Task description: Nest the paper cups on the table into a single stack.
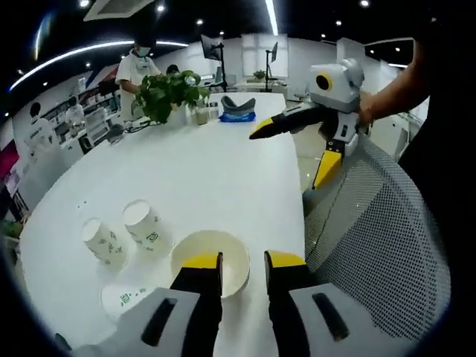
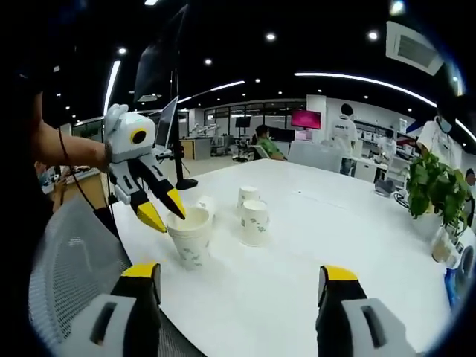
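Several white paper cups with green print stand on the white table (image 1: 201,171). The nearest cup (image 1: 210,262) (image 2: 190,236) is upright, mouth up. My left gripper (image 1: 244,269) (image 2: 165,210) is open, one jaw over this cup's mouth and the other outside its wall. Two more cups (image 1: 147,227) (image 1: 104,242) stand upright to its left, seen also as a pair (image 2: 254,222) (image 2: 248,195). Another cup (image 1: 125,297) lies low beside my left jaw. My right gripper (image 2: 239,277) (image 1: 291,152) hovers wide open above the table edge, holding nothing.
A grey mesh chair back (image 1: 372,238) (image 2: 71,260) stands against the table's edge by the cups. A potted plant (image 1: 169,93) (image 2: 435,186) and a blue item (image 1: 238,115) sit at the far end. People stand beyond the table.
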`<state>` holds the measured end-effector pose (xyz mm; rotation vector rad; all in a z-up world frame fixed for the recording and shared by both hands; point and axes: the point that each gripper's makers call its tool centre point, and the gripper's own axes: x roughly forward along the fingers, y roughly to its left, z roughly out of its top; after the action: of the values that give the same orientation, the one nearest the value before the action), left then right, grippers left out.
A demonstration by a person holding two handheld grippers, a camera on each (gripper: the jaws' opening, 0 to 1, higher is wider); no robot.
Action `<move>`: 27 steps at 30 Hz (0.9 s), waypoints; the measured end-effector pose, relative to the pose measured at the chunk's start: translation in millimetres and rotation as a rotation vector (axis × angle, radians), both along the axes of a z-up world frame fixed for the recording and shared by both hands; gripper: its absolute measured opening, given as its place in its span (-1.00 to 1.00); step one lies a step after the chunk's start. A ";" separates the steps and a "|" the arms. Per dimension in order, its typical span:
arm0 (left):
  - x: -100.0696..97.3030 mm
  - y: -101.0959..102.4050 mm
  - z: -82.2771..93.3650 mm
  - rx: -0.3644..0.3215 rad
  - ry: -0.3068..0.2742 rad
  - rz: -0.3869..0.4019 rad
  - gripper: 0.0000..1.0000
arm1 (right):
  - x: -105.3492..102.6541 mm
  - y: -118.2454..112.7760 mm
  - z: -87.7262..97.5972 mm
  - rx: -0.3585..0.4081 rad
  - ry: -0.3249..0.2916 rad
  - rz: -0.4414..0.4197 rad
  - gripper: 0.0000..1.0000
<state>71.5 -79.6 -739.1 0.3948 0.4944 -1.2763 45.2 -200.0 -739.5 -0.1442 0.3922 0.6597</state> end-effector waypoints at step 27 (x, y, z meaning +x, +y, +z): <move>73.0 82.8 18.7 -0.179 -0.021 0.274 0.14 | 2.1 7.1 2.4 0.008 -0.090 -0.017 0.97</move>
<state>144.5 3.2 -720.5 0.1824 0.3977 -1.0397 47.3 -192.8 -737.0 -0.1619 0.3034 0.6358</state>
